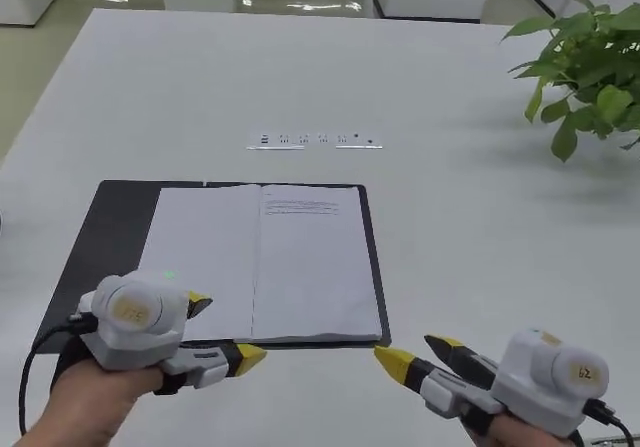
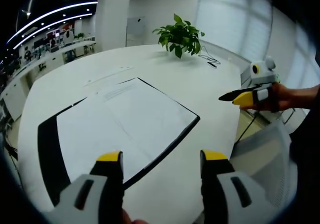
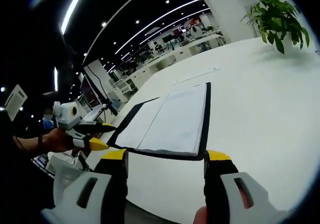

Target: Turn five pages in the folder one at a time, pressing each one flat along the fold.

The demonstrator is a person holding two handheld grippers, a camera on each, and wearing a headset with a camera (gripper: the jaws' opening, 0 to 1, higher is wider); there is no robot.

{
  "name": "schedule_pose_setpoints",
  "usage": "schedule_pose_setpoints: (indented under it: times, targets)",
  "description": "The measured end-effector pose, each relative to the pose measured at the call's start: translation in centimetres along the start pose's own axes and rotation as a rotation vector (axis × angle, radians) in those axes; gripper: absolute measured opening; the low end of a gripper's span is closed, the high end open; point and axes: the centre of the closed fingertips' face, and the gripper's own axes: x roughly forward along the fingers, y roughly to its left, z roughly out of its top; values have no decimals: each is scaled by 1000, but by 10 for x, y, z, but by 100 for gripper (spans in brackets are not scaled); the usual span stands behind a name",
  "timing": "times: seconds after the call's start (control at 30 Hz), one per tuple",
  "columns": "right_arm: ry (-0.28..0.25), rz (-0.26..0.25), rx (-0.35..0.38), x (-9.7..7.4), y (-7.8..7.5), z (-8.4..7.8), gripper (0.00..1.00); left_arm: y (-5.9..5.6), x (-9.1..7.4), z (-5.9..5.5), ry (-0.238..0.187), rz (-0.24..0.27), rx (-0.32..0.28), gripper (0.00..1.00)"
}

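A black folder (image 1: 105, 237) lies open on the white table (image 1: 450, 217), white pages (image 1: 300, 262) spread flat on both sides of the fold. It also lies ahead of the jaws in the left gripper view (image 2: 125, 124) and the right gripper view (image 3: 170, 121). My left gripper (image 1: 225, 332) hovers at the folder's near edge, open and holding nothing. My right gripper (image 1: 420, 352) floats just off the folder's near right corner, open too. The left gripper view (image 2: 161, 159) has the other gripper (image 2: 237, 96) at the right; the right gripper view (image 3: 165, 158) has the other gripper (image 3: 97, 136) at the left.
A green potted plant (image 1: 585, 62) stands at the table's far right, seen too in the left gripper view (image 2: 181, 35). A strip of small printed marks (image 1: 312, 141) lies beyond the folder. A black cable (image 1: 25, 377) trails from my left gripper.
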Motion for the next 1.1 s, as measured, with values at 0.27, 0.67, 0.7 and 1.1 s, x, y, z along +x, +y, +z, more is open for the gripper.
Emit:
schedule_pose_setpoints:
  times: [0.27,0.67,0.7,1.1]
  targets:
    - [-2,7,37,-2,-3,-3,61,-11,26,13,-8,-42,-13,62]
    - [16,12,67,-4,-6,-10,65,-31,63,24,-22,-108,-47,57]
    - [19,10,68,-4,-7,-11,65,-32,66,26,-23,-111,-47,57]
    - [37,-4,79,-6,-15,-19,64,-47,103,37,-40,-132,-63,50]
